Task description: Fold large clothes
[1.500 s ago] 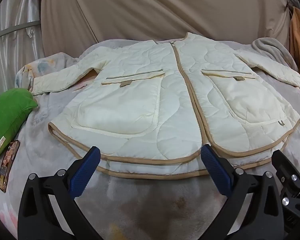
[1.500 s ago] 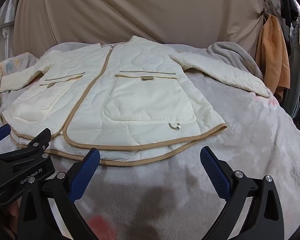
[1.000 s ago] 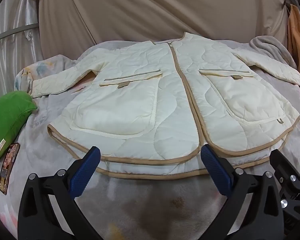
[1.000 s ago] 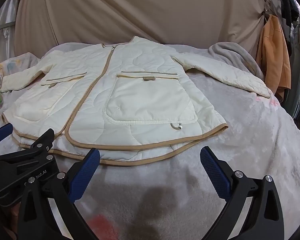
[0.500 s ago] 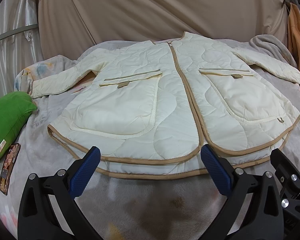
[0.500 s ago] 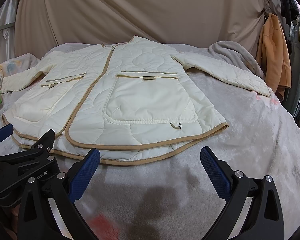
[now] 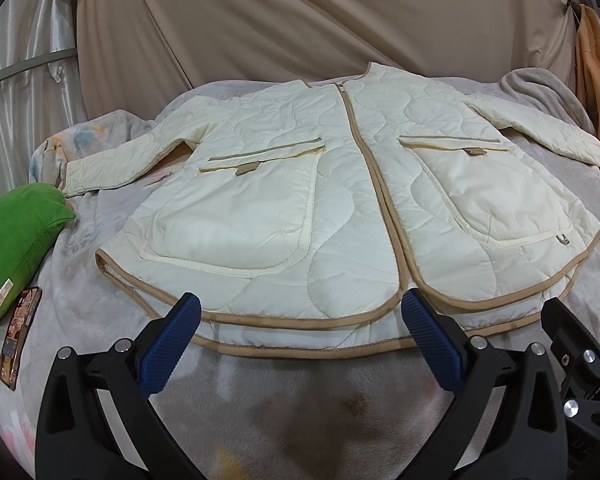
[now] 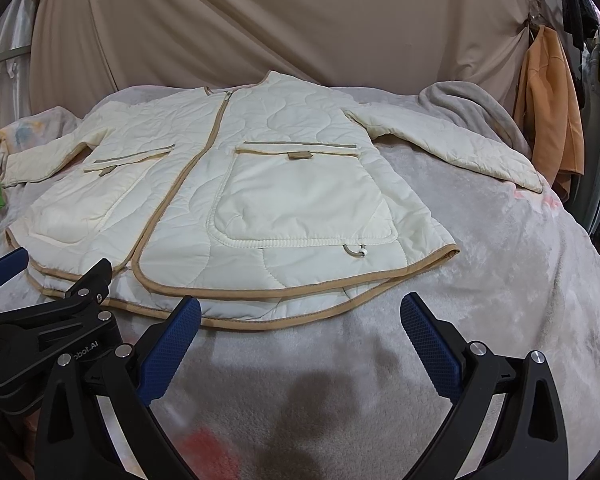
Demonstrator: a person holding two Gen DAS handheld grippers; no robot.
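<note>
Left wrist view: the jacket (image 7: 340,208), cream, quilted, tan-bound, lay flat, front up and zipped, sleeves spread toward 10 and 2 o'clock on a grey plush blanket (image 7: 300,408). The left gripper (image 7: 300,344) stood wide apart, empty, just short of the hem. A green cushion (image 7: 16,248) and a phone (image 7: 18,336) lay at 9 o'clock; beige drapes (image 7: 300,20) hung behind.

Right wrist view: the right gripper (image 8: 300,344) was likewise wide, empty, near the hem. An orange garment (image 8: 548,112) hung at 2 o'clock.

The green pillow (image 7: 12,248) is cut off at the left edge.
</note>
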